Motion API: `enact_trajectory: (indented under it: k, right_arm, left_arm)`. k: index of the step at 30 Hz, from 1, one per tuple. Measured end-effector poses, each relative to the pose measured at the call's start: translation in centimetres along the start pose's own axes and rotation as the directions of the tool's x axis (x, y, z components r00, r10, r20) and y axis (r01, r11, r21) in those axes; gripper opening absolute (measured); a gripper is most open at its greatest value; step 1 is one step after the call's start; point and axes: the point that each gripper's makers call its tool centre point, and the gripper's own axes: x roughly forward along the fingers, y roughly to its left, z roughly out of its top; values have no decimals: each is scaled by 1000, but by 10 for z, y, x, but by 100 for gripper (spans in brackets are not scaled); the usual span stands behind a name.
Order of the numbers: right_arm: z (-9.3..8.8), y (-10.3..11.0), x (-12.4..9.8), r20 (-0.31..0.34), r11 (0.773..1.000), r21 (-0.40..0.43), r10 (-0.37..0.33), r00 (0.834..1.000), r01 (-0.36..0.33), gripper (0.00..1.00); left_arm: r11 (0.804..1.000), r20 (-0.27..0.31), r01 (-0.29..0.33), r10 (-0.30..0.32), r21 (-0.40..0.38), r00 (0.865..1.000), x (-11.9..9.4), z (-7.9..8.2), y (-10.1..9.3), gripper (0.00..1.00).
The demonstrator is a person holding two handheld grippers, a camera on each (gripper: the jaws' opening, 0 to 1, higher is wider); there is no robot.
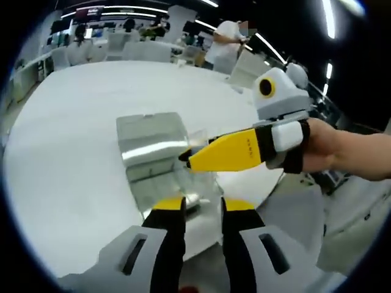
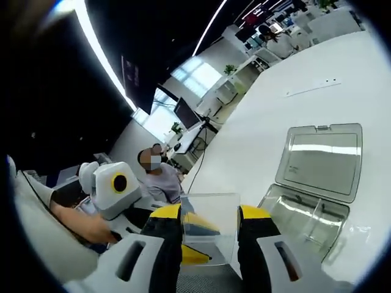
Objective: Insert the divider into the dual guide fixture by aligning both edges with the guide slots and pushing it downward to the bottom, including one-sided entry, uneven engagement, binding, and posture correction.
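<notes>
1. White table [image 1: 73, 159]: bears the fixture, beyond both jaw pairs.
2. Clear hinged box fixture [image 2: 317, 183]: lid open, right of the right jaws.
3. Transparent divider [image 2: 211, 226]: clamped between the right gripper [image 2: 211, 215] jaws, not yet slotted.
4. Left gripper [image 1: 203, 206]: jaws narrowly apart, seemingly steadying the fixture edge; grip unclear.

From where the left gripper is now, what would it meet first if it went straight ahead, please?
Probably the clear box on the table, just beyond the left gripper; the right gripper crosses close above that line, though depth is unclear.
</notes>
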Motion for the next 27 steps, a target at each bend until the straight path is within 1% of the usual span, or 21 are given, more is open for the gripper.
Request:
enact_trajectory:
  k: [2,7,8,10,12,13,15,19,26,27]
  right_arm:
    - [-2,-4,1,-4,1000,-4,-24,1000,24,30]
    - [-6,-10,1,-9,998,10,-65,998,65,30]
    - [-7,-9,1,-9,998,12,-68,998,68,30]
    - [-9,-12,0,-11,995,13,-95,995,95,30]
    - [-8,-13,0,-5,995,8,-103,995,103,30]
    - [-9,-15,-1,-4,993,14,-119,993,119,30]
    - [-9,-15,-1,1,992,18,-123,992,123,30]
    - [-9,-18,-2,12,988,21,-156,988,155,30]
    - [-7,-20,-3,22,982,31,-185,982,184,30]
    - [-8,-20,-3,21,982,29,-186,982,185,30]
  left_arm:
    - [1000,-4,-22,22,9,1000,2,-1,1,15]
    - [999,-19,-50,50,3,999,9,-4,2,12]
    - [999,-19,-51,51,-2,999,10,-4,2,11]
    - [998,-18,-59,59,-11,998,11,-4,1,10]
    - [997,-17,-70,70,-21,997,12,-3,3,10]
    - [997,-15,-78,78,-27,997,13,-3,5,10]
    - [996,-15,-82,82,-38,997,15,-3,6,9]
    - [995,-11,-85,85,-51,996,19,-2,6,7]
    - [993,-4,-92,91,-68,996,20,1,6,3]
    - [994,-6,-94,94,-61,996,21,1,6,3]
